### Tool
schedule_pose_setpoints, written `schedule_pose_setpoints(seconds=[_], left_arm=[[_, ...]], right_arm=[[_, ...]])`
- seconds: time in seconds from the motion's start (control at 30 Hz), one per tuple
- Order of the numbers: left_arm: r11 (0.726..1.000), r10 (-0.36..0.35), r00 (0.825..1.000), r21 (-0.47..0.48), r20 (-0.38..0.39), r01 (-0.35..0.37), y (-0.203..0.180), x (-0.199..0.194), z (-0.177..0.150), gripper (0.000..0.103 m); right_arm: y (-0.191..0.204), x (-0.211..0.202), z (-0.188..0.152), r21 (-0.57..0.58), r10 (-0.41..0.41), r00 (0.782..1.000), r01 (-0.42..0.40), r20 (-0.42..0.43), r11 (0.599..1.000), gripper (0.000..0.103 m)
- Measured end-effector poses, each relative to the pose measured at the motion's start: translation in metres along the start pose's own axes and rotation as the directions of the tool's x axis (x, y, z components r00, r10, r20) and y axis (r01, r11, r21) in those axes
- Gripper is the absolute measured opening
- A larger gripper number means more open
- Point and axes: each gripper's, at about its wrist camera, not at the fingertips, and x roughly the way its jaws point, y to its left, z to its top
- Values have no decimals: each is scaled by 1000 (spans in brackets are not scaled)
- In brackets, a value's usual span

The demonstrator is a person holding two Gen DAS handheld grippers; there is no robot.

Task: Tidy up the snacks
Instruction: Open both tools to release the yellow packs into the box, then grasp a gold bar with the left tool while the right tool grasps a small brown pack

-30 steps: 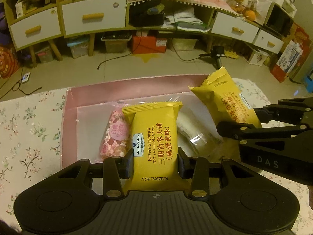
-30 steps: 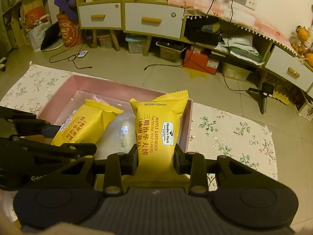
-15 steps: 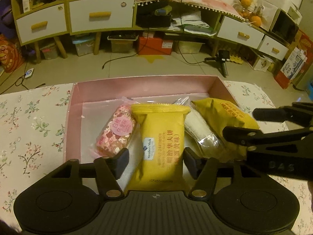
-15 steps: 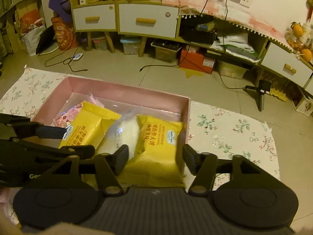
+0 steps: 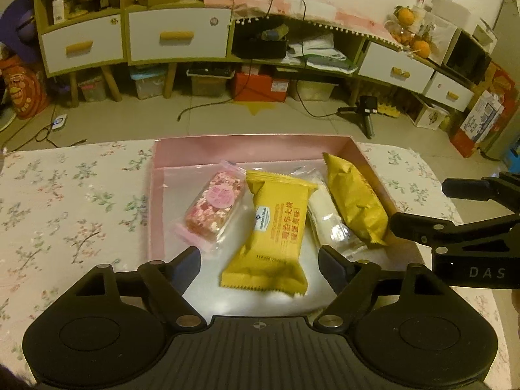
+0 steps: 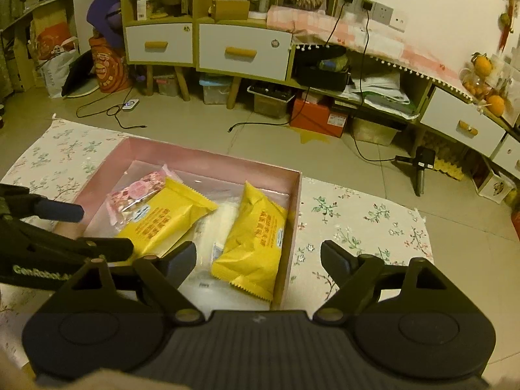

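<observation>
Where a second ago each claw pinched a yellow waffle packet upright over the pink box (image 5: 253,149), both packets now lie flat inside it and both claws stand wide with nothing between their jaws. The left claw (image 5: 260,260) has just been opening; its waffle sandwich packet (image 5: 276,227) lies loose ahead of it, at the middle of the box, its serrated near edge between the spread fingertips but not touched by either. The right claw (image 6: 258,256) has likewise just been opening, and its packet (image 6: 253,243) has dropped against the box's wall at three o'clock, tilted a little onto the white wrapped snack (image 6: 217,224) at its nine o'clock side.

Seen from the left wrist, the row inside the box runs from nine to three o'clock: a pink nougat bar (image 5: 216,208), the left yellow packet, the white snack in clear wrap, then the second yellow packet, which here shows its plain back. All four touch or overlap their neighbours. The box sits on the floral cloth of the table (image 5: 65,201).

My reading is that a paired placement is done: two more snacks are in the box and both claws are free. No further loose snacks show on the cloth in either view, so whether more remain I cannot tell.
</observation>
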Motion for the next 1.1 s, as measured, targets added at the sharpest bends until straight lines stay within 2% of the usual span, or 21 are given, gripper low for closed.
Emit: schedule_pose_setpoints(seconds=[0.3, 0.63, 1.1], left_arm=[[998, 36, 999, 42, 15, -36, 4, -43, -26, 87], [997, 28, 1000, 68, 11, -29, 4, -83, -65, 91], [990, 16, 1000, 138, -20, -13, -3, -107, -117, 96]], right_arm=[[10, -37, -11, 8, 2, 1000, -2, 25, 1000, 88], [29, -70, -36, -9, 15, 999, -15, 46, 1000, 94], [57, -88, -81, -47, 45, 999, -44, 25, 998, 97]])
